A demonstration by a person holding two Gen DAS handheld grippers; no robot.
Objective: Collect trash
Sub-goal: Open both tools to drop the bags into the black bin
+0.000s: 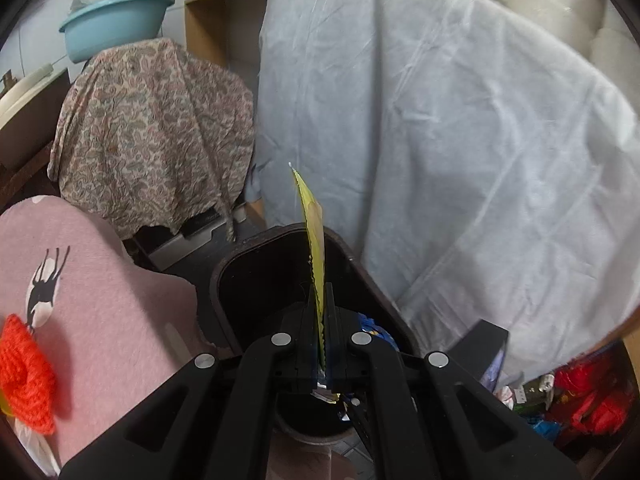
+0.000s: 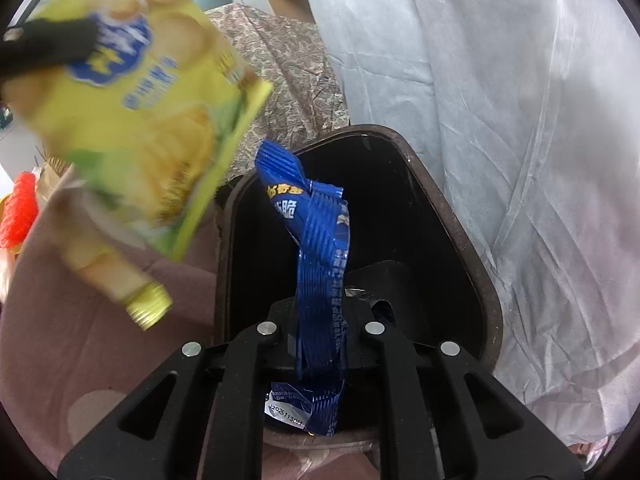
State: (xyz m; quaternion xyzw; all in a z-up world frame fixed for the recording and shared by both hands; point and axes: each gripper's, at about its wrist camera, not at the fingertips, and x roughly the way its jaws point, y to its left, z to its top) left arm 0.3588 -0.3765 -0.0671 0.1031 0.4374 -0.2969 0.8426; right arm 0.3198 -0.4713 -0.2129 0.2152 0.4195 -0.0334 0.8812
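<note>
My left gripper is shut on a yellow snack bag, seen edge-on, held over the dark brown trash bin. The same bag shows flat and blurred in the right wrist view, with the left gripper clamped on its top edge. My right gripper is shut on a crumpled blue wrapper, held above the open bin. The bin's inside is dark; some foil shows near the bottom.
A pale grey sheet hangs right behind the bin. A paisley cloth covers something at left, with a blue basin above. A pink cloth and orange knit lie at left. Red and mixed wrappers lie at right.
</note>
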